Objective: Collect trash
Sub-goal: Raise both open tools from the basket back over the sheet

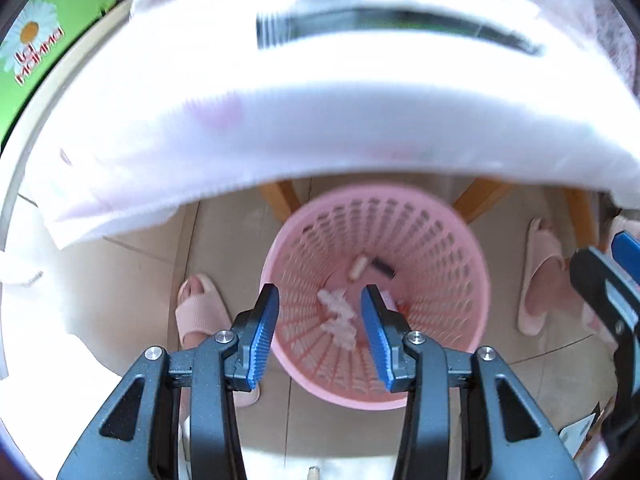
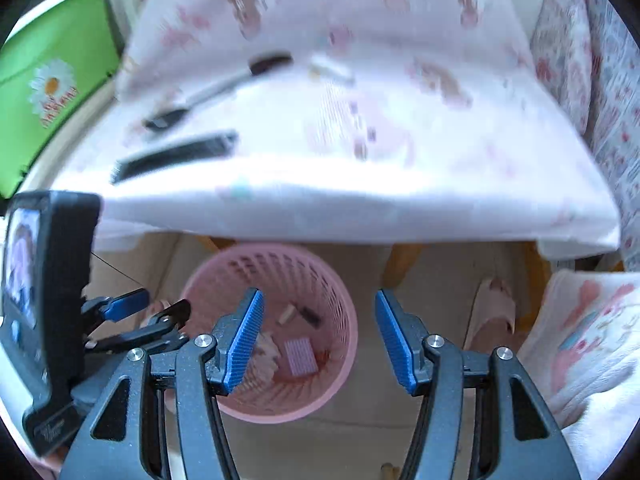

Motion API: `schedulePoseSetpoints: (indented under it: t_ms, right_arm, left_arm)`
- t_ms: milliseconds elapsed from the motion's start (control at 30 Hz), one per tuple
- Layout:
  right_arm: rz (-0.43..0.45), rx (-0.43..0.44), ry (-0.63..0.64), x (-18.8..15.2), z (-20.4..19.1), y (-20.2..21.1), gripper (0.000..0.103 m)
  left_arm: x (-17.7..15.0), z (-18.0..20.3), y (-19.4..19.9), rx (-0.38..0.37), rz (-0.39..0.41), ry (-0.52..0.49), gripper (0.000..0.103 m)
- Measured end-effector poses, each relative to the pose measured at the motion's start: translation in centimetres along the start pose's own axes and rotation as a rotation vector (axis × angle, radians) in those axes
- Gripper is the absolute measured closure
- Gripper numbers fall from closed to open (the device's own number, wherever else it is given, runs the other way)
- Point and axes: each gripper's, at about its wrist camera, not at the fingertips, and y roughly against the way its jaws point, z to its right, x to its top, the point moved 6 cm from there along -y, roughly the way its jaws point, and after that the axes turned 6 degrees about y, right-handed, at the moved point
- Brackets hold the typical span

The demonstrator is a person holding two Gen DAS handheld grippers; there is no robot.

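- Trash: crumpled white paper (image 1: 338, 316) lies in the upright pink basket (image 1: 452, 264), mouth facing up.
- Left gripper (image 1: 320, 334) and right gripper (image 2: 320, 338) hover above, fingers apart, empty.

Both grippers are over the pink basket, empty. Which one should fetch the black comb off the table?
Left, probably. The long black comb lies toward the table's left side, nearer the left gripper. The right gripper, also open, would have to cross over it above the pink perforated plastic basket.
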Motion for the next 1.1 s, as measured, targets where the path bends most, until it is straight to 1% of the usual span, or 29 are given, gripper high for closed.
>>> schedulePoseSetpoints:
  t_ms: [100, 200, 233, 300, 333, 367, 400, 433, 467, 533, 600, 633, 667, 700, 733, 767, 833, 867, 933, 1000, 1067, 1100]
  right_arm:
    - [0.091, 0.007, 0.006, 0.9, 0.1, 2.7, 0.043]
    - [0.174, 0.053, -0.018, 1.9, 0.1, 4.8, 0.043]
    - [0.198, 0.062, -0.029, 2.1, 0.2, 5.3, 0.041]
    - [0.269, 0.050, -0.047, 2.9, 0.6, 6.5, 0.032]
    - [0.303, 0.030, -0.046, 3.1, 0.9, 7.0, 0.027]
    - [0.338, 0.009, -0.039, 3.4, 1.2, 7.7, 0.023]
    - [0.363, -0.008, -0.030, 3.7, 1.4, 8.0, 0.020]
    - [0.384, -0.029, -0.023, 4.0, 1.6, 8.3, 0.014]
    - [0.397, -0.051, -0.016, 4.3, 1.9, 8.6, 0.014]
    - [0.414, -0.094, -0.011, 4.9, 2.3, 9.1, 0.014]
    - [0.434, -0.142, 0.001, 5.2, 2.8, 9.8, 0.014]
    - [0.442, -0.169, 0.013, 5.3, 3.1, 10.2, 0.014]
    - [0.452, -0.189, 0.029, 5.4, 3.4, 10.5, 0.014]
    - [0.456, -0.197, 0.042, 5.5, 3.6, 10.6, 0.014]
    - [0.454, -0.199, 0.055, 5.7, 3.7, 10.8, 0.014]
    - [0.451, -0.197, 0.062, 5.8, 3.8, 10.9, 0.014]
    - [0.449, -0.192, 0.063, 5.8, 4.0, 11.1, 0.014]
    - [0.448, -0.193, 0.063, 5.8, 4.0, 11.1, 0.014]
    - [0.452, -0.195, 0.070, 5.7, 4.0, 11.1, 0.014]
    - [0.442, -0.159, 0.090, 5.8, 3.6, 10.9, 0.014]
    - [0.410, -0.076, 0.118, 6.1, 3.0, 10.5, 0.014]
    - [0.378, -0.015, 0.136, 6.5, 2.7, 10.2, 0.014]
  left_arm:
    - [0.7, 0.3, 1.7, -0.015, 0.049, -0.010, 0.062]
    - [1.0, 0.3, 3.3, -0.029, 0.091, -0.003, 0.062]
    - [1.0, 0.3, 3.9, -0.038, 0.105, 0.006, 0.062]
    - [1.3, 0.1, 4.9, -0.061, 0.132, 0.034, 0.061]
    - [1.4, 0.0, 5.4, -0.067, 0.149, 0.044, 0.058]
    - [1.6, -0.2, 6.0, -0.064, 0.171, 0.048, 0.053]
    - [1.8, -0.3, 6.5, -0.044, 0.201, 0.048, 0.049]
    - [2.1, -0.5, 7.2, -0.016, 0.236, 0.045, 0.042]
    - [2.3, -0.5, 7.7, 0.005, 0.270, 0.040, 0.038]
    - [2.9, -0.6, 9.0, 0.015, 0.327, 0.039, 0.034]
    - [3.2, -0.6, 10.0, -0.023, 0.365, 0.033, 0.031]
    - [3.2, -0.7, 10.6, -0.023, 0.389, 0.036, 0.028]
    - [3.3, -0.9, 11.2, -0.013, 0.416, 0.047, 0.022]
    - [3.4, -1.1, 11.7, -0.014, 0.442, 0.059, 0.018]
    - [3.5, -1.3, 12.1, -0.027, 0.464, 0.069, 0.013]
    - [3.7, -1.5, 12.5, -0.042, 0.482, 0.079, 0.010]
    - [4.0, -1.7, 13.0, -0.069, 0.512, 0.100, 0.007]
    - [4.0, -1.9, 13.2, -0.073, 0.522, 0.107, 0.004]
    - [4.0, -2.1, 13.4, -0.067, 0.536, 0.111, 0.002]
    - [3.8, -1.9, 13.4, -0.049, 0.509, 0.095, 0.002]
    - [4.2, -1.9, 13.5, -0.066, 0.473, 0.071, 0.002]
    - [4.4, -1.8, 13.7, -0.080, 0.463, 0.059, 0.002]
